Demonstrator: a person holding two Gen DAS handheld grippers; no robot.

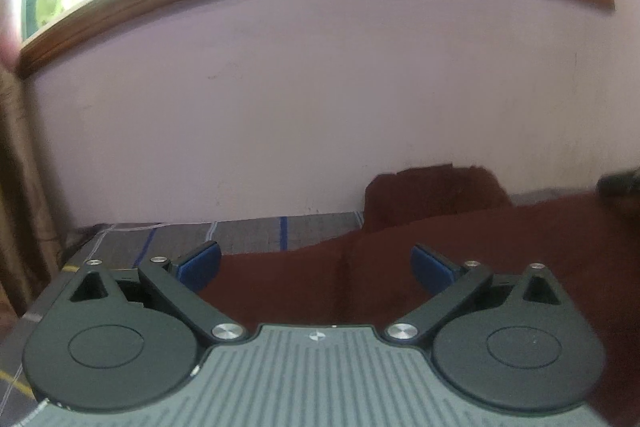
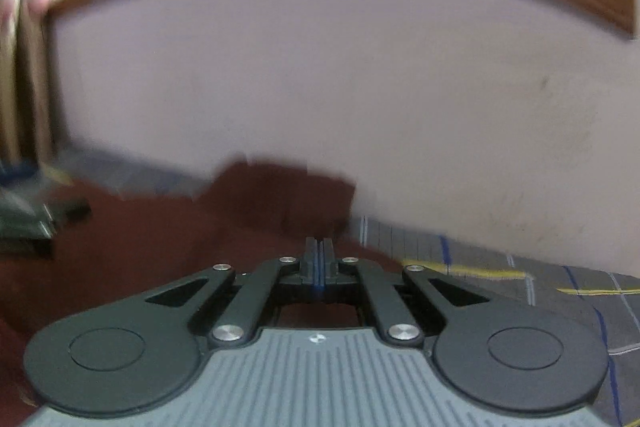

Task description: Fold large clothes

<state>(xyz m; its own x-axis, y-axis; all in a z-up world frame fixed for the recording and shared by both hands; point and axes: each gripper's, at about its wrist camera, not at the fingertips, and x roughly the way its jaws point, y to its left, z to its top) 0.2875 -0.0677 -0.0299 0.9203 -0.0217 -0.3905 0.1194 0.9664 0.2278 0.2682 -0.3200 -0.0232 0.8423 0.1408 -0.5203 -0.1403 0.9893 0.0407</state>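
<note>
Curtain (image 1: pixel 24 163), brown and hanging in folds, fills the left edge of our left wrist view. Right of it we see a grey bedsheet (image 1: pixel 248 233) with blue and white check lines, then the dark maroon garment (image 1: pixel 460 239), matte and soft-looking, spread across the sheet and running out toward the right. A raised, blocky fold of it stands at the far end against the pale pink wall (image 1: pixel 320 99). The left gripper (image 1: pixel 316 263) has its blue-padded fingers (image 1: pixel 200 263) spread wide over the cloth, with nothing pinched between them.

Our right wrist view is blurred, but it gives what the other lacks: yellow stripes in the sheet (image 2: pixel 520 283) to the right of the garment (image 2: pixel 140 259), and the other gripper's dark body at the left edge. Here the cloth stretches off to the left. The right gripper (image 2: pixel 319 247) has its jaws pressed together; whether a thin layer of cloth is caught there, we cannot tell.
</note>
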